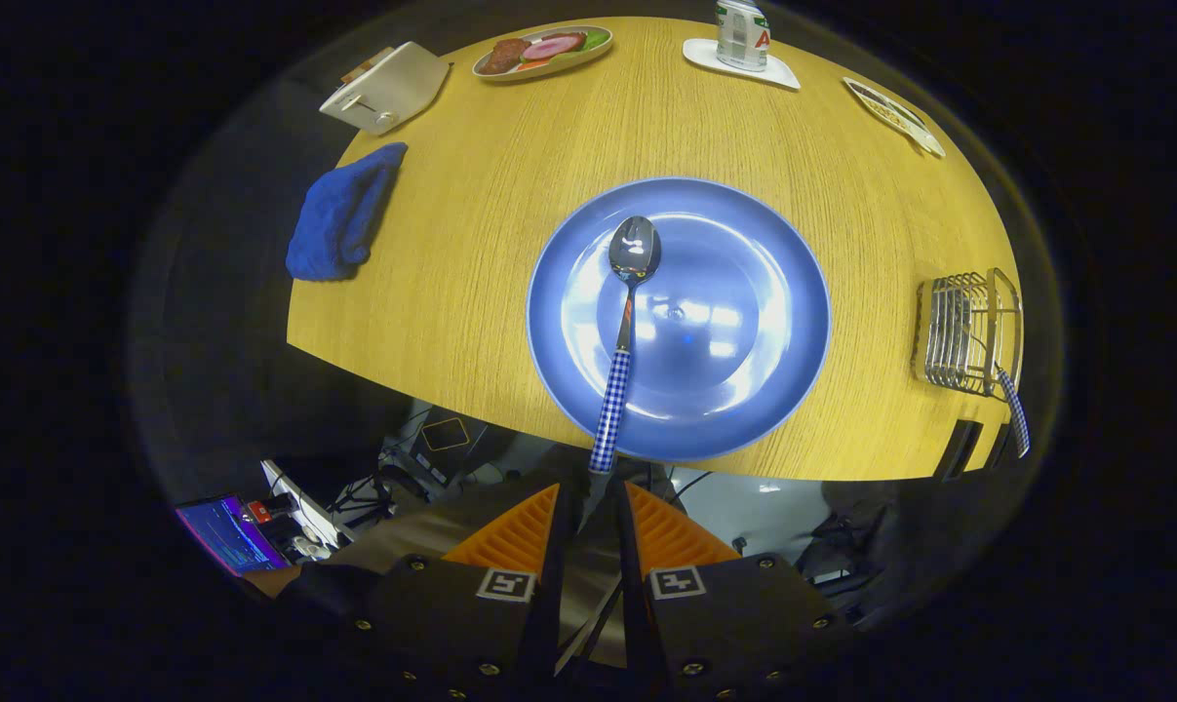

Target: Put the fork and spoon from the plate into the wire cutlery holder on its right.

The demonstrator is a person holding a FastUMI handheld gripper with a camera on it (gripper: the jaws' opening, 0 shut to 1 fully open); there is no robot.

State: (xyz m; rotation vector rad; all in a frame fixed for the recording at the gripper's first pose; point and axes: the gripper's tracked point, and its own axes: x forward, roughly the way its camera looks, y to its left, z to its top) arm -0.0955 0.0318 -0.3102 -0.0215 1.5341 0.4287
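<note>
Bare tabletop point(471, 224) left of the plate point(744, 390), out to the blue cloth point(339, 210) near the left edge. Bare strip right of the plate up to the wire holder point(968, 331). Far edge lined by toaster point(385, 86), food plate point(542, 51), can on coaster point(741, 37) and a side dish point(892, 112). Gripper point(588, 507) at near edge, fingers narrowly parted behind the spoon point(625, 322) handle; that handle overhangs the plate's near rim.

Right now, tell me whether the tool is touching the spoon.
Cannot tell. In the gripper view the spoon's handle end runs down between the tool's fingertips, but no plain contact or gap shows.
</note>
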